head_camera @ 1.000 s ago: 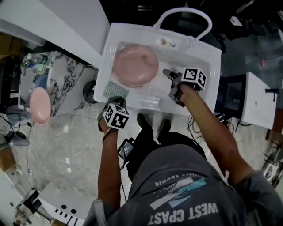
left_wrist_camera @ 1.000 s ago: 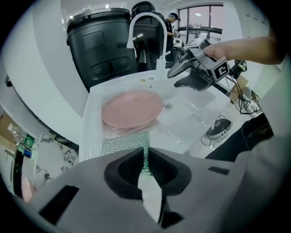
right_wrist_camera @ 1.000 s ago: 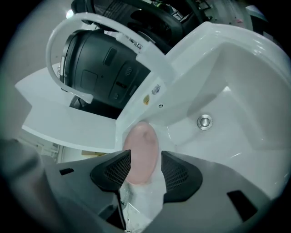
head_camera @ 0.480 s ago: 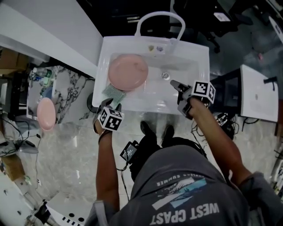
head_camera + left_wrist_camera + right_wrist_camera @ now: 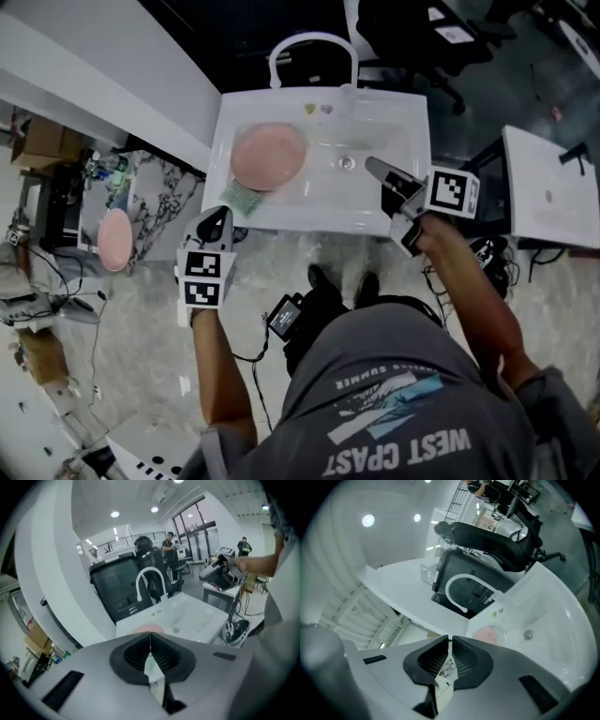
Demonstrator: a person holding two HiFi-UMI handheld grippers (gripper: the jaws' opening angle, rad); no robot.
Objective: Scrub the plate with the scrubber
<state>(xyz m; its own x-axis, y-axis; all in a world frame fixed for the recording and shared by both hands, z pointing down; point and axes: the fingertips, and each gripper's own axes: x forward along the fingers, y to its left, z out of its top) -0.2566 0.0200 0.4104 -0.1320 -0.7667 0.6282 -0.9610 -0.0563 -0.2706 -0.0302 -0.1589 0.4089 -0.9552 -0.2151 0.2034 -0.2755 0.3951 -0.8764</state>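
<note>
The left gripper (image 5: pixel 218 217) is hovering off the sink's (image 5: pixel 319 223) near-left corner, jaws together, by the scrubber (image 5: pixel 240 198). The right gripper's (image 5: pixel 382 183) 2 empty jaws are just closing, almost together, over the near-right rim.

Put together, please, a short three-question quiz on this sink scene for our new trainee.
1. True or false: the left claw is clamped on the green scrubber.
2. Where is the pink plate? A: in the left half of the sink. B: on the floor. C: on a chair.
3. Name the white arched fixture at the sink's far edge.

Key:
1. False: that claw is shut and holds no scrubber, which lies at the sink's front-left corner.
2. A.
3. The faucet.
</note>
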